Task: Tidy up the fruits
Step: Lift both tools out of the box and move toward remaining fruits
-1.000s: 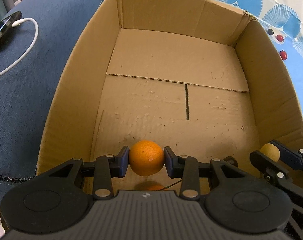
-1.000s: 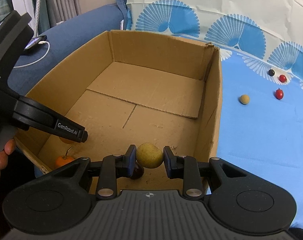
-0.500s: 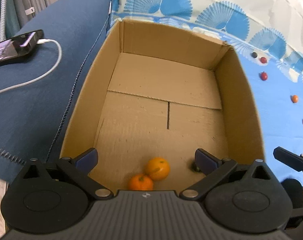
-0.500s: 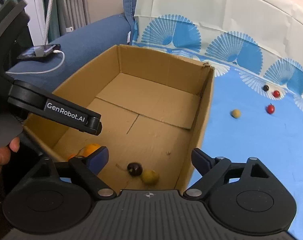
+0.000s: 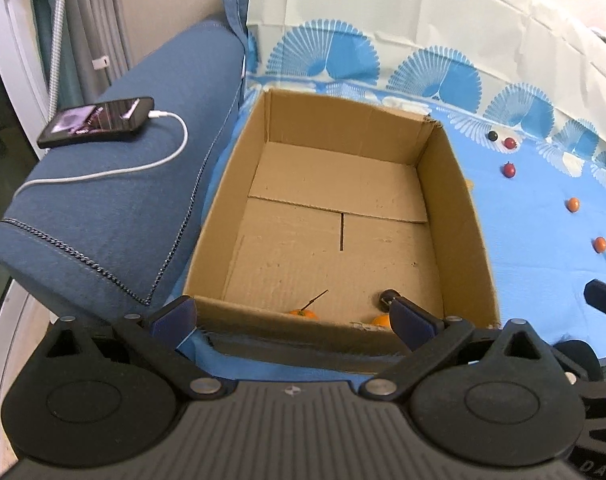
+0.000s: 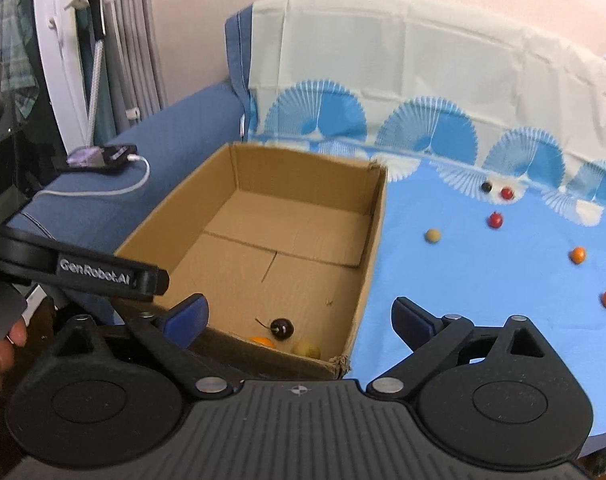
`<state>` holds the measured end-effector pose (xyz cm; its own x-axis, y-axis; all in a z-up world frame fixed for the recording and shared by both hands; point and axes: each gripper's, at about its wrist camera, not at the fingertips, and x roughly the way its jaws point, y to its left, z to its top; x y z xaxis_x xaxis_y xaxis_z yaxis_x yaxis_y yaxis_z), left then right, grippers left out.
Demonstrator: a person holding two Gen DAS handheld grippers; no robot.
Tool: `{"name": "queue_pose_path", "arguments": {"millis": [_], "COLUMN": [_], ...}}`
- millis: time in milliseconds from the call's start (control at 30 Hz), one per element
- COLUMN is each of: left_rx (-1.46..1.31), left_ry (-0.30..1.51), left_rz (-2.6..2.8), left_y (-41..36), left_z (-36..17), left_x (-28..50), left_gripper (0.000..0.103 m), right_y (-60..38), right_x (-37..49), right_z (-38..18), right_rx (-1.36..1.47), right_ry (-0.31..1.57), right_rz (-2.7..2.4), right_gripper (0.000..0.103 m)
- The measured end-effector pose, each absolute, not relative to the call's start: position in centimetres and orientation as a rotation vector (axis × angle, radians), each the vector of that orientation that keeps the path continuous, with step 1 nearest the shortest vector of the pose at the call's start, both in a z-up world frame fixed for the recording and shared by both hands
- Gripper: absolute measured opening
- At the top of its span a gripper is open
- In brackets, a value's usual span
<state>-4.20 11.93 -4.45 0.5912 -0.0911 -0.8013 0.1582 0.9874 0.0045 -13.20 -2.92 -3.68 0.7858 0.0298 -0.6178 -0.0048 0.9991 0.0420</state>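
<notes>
Now both my grippers hang above the near edge of the cardboard box [image 5: 455,200], jaws spread wide and holding nothing.

My left gripper [image 5: 291,316] and right gripper [image 6: 299,316] are empty. At the box's near wall I see two oranges [image 5: 302,313], a dark cherry [image 6: 282,327] and a yellowish fruit [image 6: 306,349]. On the blue cloth [image 6: 483,280], well apart from the box, lie a tan fruit [image 6: 432,235], red ones [image 6: 495,220] and orange ones [image 6: 578,255].

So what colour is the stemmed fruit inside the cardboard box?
Dark, nearly black stemmed fruit; right wrist view shows it best.
</notes>
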Motion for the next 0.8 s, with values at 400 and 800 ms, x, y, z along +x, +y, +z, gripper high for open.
{"name": "queue_pose_path", "arguments": {"millis": [400,800], "left_rx": [0.092,0.086], "left_ry": [0.818,0.759], "left_rz": [-0.173,-0.179], "left_y": [11.7,11.7], "left_z": [-1.3,0.5], "left_x": [-8.9,-11.0], "left_gripper": [0.103,0.103], "right_y": [-2.0,-1.5], "right_x": [-17.7,-19.8], "right_z": [-1.1,0.1], "right_rx": [0.030,0.018], "right_ry": [0.567,0.515], "right_rz": [0.007,-0.012], "right_gripper": [0.101,0.102]}}
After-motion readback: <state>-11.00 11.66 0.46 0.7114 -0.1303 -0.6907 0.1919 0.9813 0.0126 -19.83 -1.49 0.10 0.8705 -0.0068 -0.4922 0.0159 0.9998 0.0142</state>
